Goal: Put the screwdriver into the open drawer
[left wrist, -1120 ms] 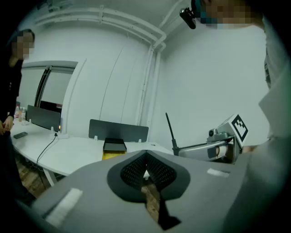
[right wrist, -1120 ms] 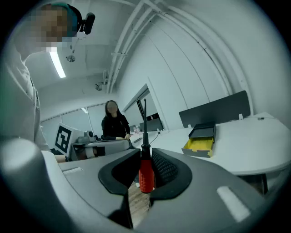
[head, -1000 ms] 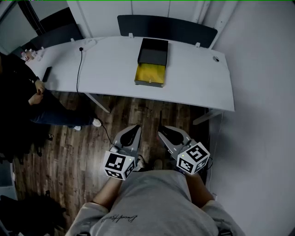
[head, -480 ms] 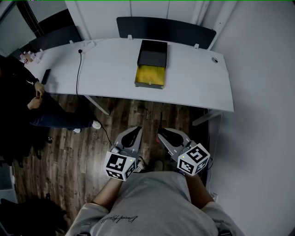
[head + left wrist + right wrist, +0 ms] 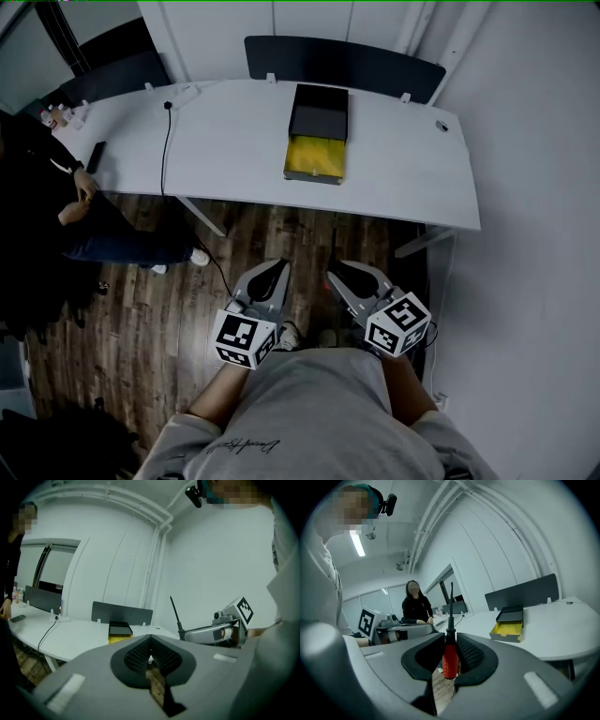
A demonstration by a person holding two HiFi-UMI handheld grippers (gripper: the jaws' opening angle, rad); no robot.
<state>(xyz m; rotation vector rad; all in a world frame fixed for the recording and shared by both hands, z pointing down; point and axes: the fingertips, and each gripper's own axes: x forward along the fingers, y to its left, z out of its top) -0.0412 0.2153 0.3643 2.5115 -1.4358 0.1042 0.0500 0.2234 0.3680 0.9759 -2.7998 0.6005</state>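
Observation:
My right gripper is shut on a screwdriver by its red handle, and the dark shaft sticks out past the fingertips. In the right gripper view the jaws clamp the handle. My left gripper is shut with nothing in it; its pads meet at the tip. Both grippers hover over the wooden floor, well short of the white table. On the table stands a black drawer box with its yellow-lined drawer pulled out toward me. It shows too in the right gripper view, the drawer.
A person in black sits at the table's left end. A black cable, a dark remote and small bottles lie on the left part. Dark partition panels stand behind the table. A white wall runs along the right.
The head view has shifted a little, so the table and drawer sit slightly further right. Both grippers keep their pose, and the screwdriver stays in the right one.

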